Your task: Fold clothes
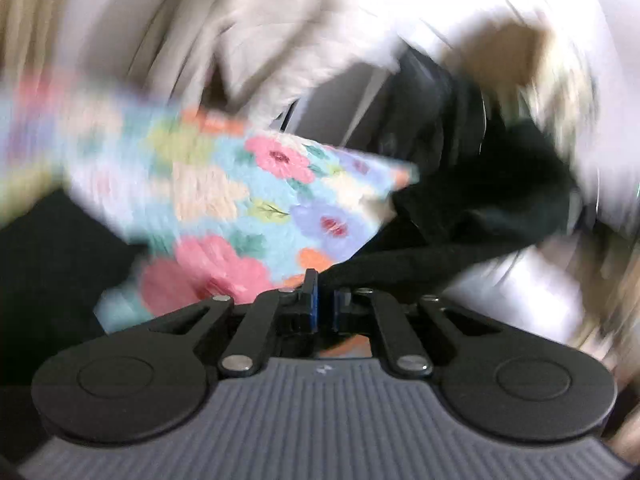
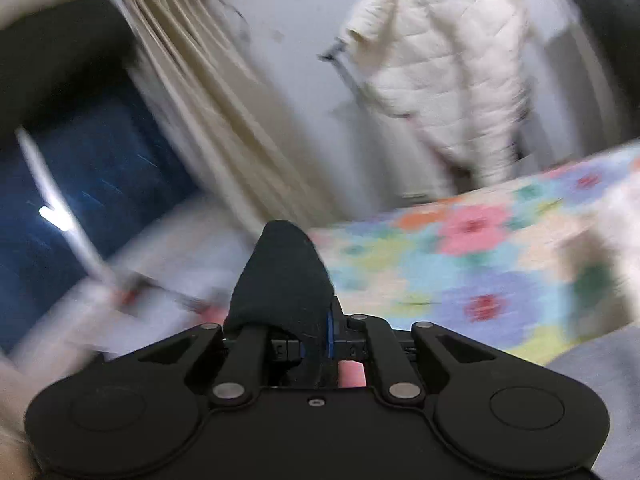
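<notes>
left tool (image 1: 324, 300): pinches black cloth (image 1: 460, 216) | right tool (image 2: 320, 332): pinches same cloth | above flowery bed (image 2: 460, 264) | tip: hold tight, pull flat, match edges

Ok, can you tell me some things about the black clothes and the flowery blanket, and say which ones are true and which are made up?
1. The left gripper is pinching a black garment. True.
2. The flowery cover is plain grey. False: it is light blue with pink, purple and orange flowers.
3. The right gripper is open and holds nothing. False: its jaws are shut on a fold of black cloth that sticks up between them.
4. A white puffy jacket hangs in the right wrist view. True.
5. The curtain is bright red. False: it is cream.
</notes>
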Available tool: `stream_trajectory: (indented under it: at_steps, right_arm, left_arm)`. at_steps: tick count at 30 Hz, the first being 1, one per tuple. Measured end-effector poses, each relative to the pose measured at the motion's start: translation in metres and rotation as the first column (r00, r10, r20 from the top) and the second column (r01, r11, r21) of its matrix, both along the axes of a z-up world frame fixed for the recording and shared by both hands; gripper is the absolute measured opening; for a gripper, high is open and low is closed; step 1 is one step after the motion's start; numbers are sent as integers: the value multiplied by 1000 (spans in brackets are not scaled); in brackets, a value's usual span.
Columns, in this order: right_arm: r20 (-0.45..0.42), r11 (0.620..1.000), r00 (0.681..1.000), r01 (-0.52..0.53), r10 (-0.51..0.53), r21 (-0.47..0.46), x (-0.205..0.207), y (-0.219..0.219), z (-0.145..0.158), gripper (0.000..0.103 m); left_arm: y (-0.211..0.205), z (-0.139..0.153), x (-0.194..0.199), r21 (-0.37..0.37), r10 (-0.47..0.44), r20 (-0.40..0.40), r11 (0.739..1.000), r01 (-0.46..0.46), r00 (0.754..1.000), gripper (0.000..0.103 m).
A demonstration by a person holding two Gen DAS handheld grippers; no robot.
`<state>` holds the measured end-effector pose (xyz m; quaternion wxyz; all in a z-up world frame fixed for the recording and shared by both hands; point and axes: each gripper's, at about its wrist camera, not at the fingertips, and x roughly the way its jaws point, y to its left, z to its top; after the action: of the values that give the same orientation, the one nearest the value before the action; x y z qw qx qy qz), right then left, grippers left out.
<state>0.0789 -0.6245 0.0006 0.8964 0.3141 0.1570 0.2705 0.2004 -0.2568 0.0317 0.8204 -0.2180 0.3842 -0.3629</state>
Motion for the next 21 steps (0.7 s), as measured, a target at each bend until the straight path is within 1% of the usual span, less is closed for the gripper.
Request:
stream_trajectory:
  at_steps: [1,2,4,5,6,7,8,9,10,11,12,13,14,15,16,18,19,21]
  right_arm:
    - [9,992,999,-46,45,113,2,-8,-5,18]
    - [11,967,996,-89,89,238,8,-16,-15,18]
    - [-50,913,993,-78,107,401,25,-21,-41,18]
    - [-82,878,990,-65,117,475,34,-23,-55,18]
    - [-153,894,986,6,70,448,41,-21,-65,18]
    - [-227,914,974,84,10,398,46,-18,-75,18]
    - [-274,939,961,136,-47,316,50,-15,-80,18]
    - [-310,957,945,183,-107,227,53,-11,-84,18]
    - [-324,965,935,206,-145,161,54,-9,-87,18]
    - [-329,971,929,214,-169,105,55,-6,-88,18]
    - [-329,972,927,218,-180,84,56,-5,-88,18]
    - [-328,972,926,223,-189,69,56,-4,-88,18]
    - [-316,974,929,221,-192,57,56,-2,-86,18]
    - [-303,975,933,218,-195,45,56,0,-83,18]
    - [-289,976,937,215,-197,33,57,1,-80,18]
    - [-269,978,942,207,-200,-3,56,12,-76,18]
    - [-258,981,947,192,-190,-19,57,17,-73,18]
    - [-241,989,959,144,-148,-37,57,24,-71,18]
  left_arm:
    - [-2,-10,9,28,12,-55,1000,-10,998,8]
    - [-8,-21,16,82,25,-95,996,-17,995,8]
    - [-18,-42,30,190,57,-172,981,-24,983,8]
    - [-31,-51,30,287,32,-152,958,13,988,10]
    - [-45,-56,24,391,-13,-93,919,48,996,10]
    - [-62,-56,12,485,-77,-14,871,74,997,11]
    - [-78,-52,-3,548,-155,57,830,99,986,13]
    - [-92,-46,-20,594,-231,129,797,111,964,18]
    - [-105,-38,-36,625,-288,199,774,106,937,32]
    - [-116,-31,-48,641,-328,262,762,91,908,41]
    - [-126,-26,-55,643,-357,314,762,80,880,43]
    - [-135,-21,-61,642,-383,363,764,70,849,46]
    - [-144,-16,-67,640,-407,411,766,60,816,56]
    - [-153,-11,-74,638,-430,457,768,50,778,62]
    - [-160,-10,-75,637,-437,482,770,39,759,66]
    - [-173,-10,-76,633,-442,524,774,15,728,69]
    - [-180,-10,-76,630,-445,544,776,3,712,74]
    - [-190,-14,-70,642,-456,552,766,-8,698,75]
